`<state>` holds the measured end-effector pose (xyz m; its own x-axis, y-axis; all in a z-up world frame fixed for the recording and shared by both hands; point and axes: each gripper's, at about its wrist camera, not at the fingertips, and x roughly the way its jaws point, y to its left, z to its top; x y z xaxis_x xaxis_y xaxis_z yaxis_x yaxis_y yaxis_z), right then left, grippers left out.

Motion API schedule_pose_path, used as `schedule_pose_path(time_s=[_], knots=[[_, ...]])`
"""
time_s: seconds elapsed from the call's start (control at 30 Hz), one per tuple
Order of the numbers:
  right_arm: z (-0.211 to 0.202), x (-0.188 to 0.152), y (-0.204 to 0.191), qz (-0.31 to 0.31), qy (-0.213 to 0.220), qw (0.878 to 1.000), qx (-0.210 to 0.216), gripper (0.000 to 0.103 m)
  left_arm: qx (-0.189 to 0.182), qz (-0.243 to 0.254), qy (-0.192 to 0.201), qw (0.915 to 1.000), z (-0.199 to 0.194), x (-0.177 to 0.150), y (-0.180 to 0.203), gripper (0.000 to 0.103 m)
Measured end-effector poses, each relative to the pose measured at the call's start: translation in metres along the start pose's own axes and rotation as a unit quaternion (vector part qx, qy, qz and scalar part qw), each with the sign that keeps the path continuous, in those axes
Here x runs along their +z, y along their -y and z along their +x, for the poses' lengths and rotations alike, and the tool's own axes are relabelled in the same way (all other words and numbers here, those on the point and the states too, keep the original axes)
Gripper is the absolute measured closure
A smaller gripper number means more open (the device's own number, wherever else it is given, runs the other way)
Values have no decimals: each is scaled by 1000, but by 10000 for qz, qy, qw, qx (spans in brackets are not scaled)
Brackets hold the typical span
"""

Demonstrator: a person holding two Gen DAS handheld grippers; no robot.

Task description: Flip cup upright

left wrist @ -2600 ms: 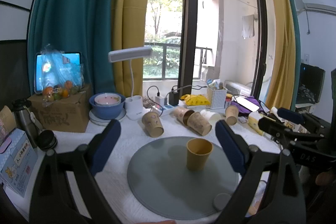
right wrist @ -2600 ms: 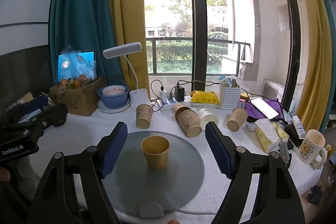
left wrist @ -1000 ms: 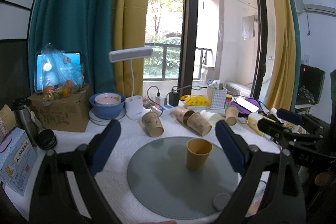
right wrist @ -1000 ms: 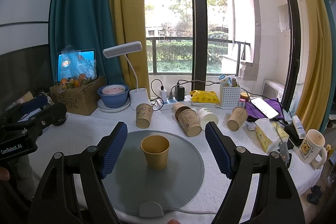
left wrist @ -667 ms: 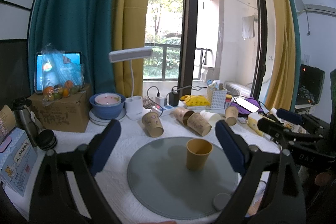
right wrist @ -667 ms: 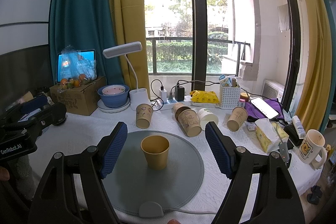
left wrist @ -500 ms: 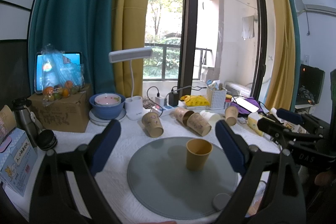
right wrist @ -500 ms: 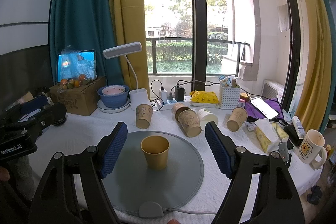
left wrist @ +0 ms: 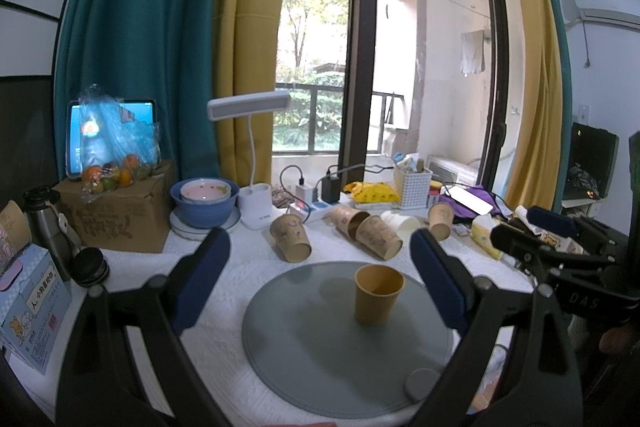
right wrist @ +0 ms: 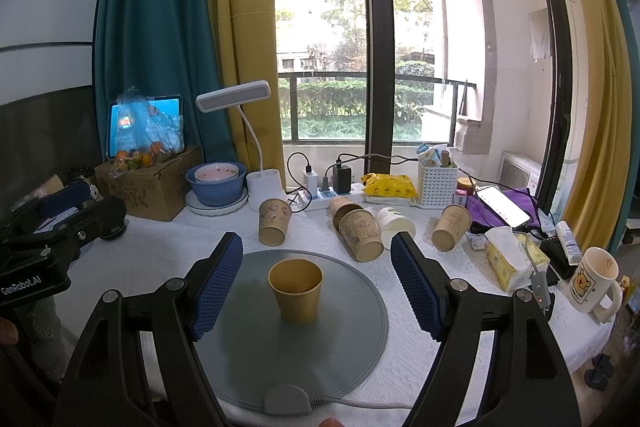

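A plain yellow paper cup (left wrist: 377, 294) (right wrist: 296, 289) stands upright, mouth up, on a round grey mat (left wrist: 312, 359) (right wrist: 256, 347). My left gripper (left wrist: 320, 275) is open and empty, held back from the cup, which sits toward its right finger. My right gripper (right wrist: 316, 277) is open and empty, also short of the cup, which sits between the lines of its blue-padded fingers (right wrist: 218, 283). Each gripper shows at the edge of the other's view.
Behind the mat lie and stand several printed paper cups (right wrist: 274, 221) (right wrist: 360, 233). Further back are a power strip (right wrist: 332, 195), a desk lamp (right wrist: 264, 187), blue bowls (right wrist: 216, 183), a cardboard box (right wrist: 148, 187), a white basket (right wrist: 438, 183). A tissue pack (right wrist: 512, 259) and mug (right wrist: 592, 281) sit right.
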<state>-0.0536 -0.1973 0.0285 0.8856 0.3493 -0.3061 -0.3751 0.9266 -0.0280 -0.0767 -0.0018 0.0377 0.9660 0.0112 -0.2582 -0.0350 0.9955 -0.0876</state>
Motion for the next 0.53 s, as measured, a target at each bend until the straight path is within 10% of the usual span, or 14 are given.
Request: schedule_pose_path(time_s=[0.53], knots=[[-1, 0, 0, -2, -3, 10000, 9, 24, -31, -53, 68, 10000, -4, 4, 0, 11]])
